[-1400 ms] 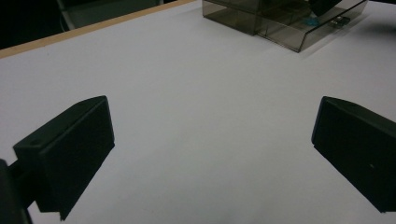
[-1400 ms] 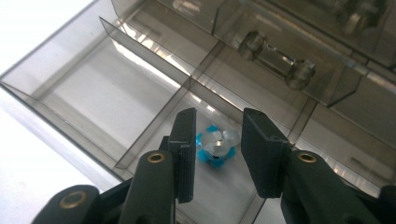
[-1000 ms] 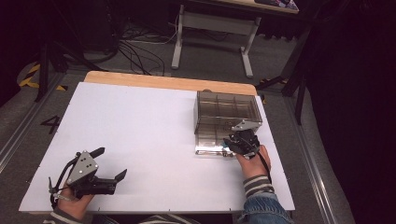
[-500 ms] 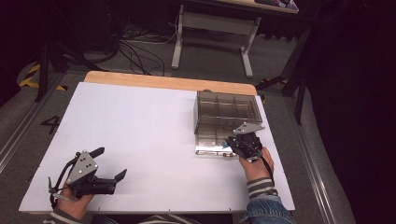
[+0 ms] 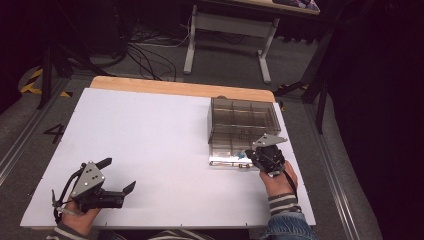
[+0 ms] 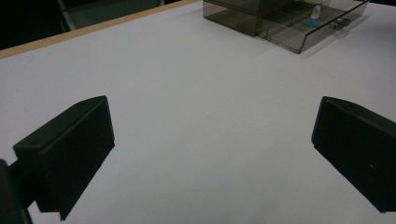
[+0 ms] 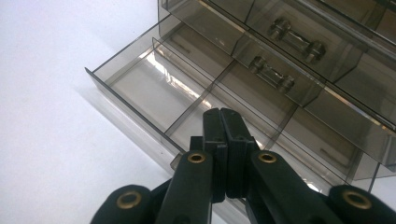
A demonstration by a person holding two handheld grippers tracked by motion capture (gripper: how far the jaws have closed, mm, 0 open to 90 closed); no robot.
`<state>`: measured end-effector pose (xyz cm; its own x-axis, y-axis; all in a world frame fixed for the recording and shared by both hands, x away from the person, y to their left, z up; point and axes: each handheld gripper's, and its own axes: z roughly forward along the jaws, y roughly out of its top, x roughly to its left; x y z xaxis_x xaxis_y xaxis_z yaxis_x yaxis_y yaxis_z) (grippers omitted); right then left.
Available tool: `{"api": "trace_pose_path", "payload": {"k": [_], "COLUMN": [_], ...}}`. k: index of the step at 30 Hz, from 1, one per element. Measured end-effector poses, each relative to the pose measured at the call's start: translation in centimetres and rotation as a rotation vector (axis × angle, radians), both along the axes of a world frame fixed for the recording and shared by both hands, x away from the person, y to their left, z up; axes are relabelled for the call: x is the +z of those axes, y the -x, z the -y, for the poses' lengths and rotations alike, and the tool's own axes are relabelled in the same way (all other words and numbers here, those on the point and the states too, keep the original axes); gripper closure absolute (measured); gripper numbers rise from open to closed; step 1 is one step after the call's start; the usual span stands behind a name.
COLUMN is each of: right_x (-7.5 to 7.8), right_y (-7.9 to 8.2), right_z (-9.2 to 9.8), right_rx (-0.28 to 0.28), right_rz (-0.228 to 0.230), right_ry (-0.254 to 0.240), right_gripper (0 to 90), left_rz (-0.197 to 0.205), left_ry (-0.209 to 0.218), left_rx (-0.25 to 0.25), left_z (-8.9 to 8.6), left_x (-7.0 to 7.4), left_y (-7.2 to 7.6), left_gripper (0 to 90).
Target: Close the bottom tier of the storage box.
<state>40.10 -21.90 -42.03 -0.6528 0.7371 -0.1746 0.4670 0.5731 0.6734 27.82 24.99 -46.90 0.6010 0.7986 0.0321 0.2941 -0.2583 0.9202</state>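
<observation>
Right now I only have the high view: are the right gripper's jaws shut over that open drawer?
Observer: Yes. In the right gripper view, the right gripper has just been closing. Its jaws now meet pad to pad, and nothing shows between them.
Operator: Where over the drawer are they?
Observer: The tips hang above a divider of the open drawer. The compartment to their left in that view looks empty.
Operator: Anything behind the drawer?
Observer: The closed drawers beyond it each show a clear bar handle on the front.
</observation>
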Motion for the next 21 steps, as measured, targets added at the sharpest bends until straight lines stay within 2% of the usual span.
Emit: {"api": "trace_pose_path", "payload": {"k": [7, 12, 21], "right_x": [0.0, 0.0, -1.1], "right_y": [0.1, 0.2, 0.9], "right_z": [0.1, 0.3, 1.3], "right_rx": [0.002, 0.007, -0.009], "right_rz": [-0.009, -0.035, -0.071], "right_ry": [-0.008, 0.01, 0.031], "right_gripper": [89.2, 89.0, 89.0], "left_rz": [-0.002, -0.002, 0.0], "left_ry": [0.002, 0.001, -0.003], "left_rx": [-0.001, -0.001, -0.005], "left_z": [0.0, 0.0, 0.0], "left_x": [0.0, 0.0, 0.0], "left_y": [0.0, 0.0, 0.0], "left_gripper": [0.0, 0.0, 0.0]}}
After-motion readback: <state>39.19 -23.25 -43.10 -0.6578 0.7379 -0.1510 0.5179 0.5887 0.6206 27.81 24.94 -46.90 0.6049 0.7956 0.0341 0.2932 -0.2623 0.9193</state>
